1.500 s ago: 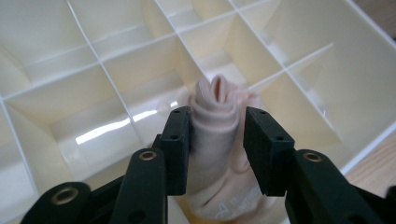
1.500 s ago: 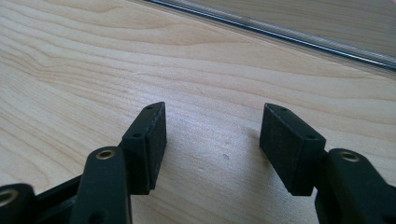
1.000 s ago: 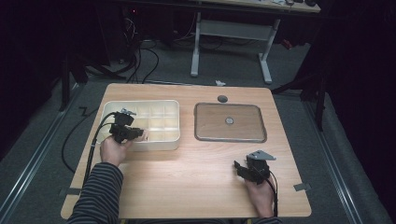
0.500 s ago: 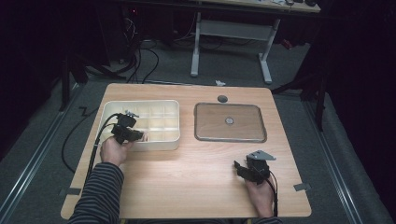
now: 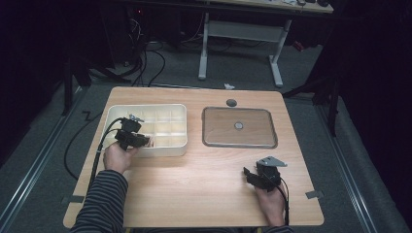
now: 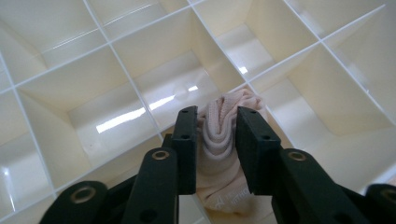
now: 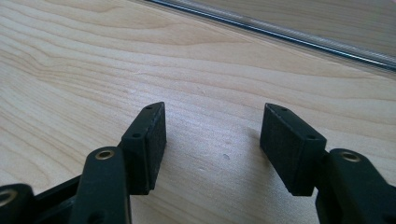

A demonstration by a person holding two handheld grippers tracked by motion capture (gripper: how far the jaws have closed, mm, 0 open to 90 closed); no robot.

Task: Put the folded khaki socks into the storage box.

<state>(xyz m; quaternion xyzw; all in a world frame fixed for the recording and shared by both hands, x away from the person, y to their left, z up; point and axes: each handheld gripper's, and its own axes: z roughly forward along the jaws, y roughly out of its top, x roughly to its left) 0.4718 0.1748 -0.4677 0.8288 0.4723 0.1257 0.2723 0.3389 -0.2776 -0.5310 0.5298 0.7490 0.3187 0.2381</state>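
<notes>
Striped sleeve (image 5: 99,204), blk screwed jaws.

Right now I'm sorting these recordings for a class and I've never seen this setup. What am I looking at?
A person sits at a wooden table, holding a two-jaw gripper in each hand. One camera looks down from above; one rides on each gripper, looking along its jaws. The left gripper pinches a bunched pale pink cloth above a cream divided box. The right gripper rests open over bare wood. A flat clear lid lies to the right of the box.
</notes>
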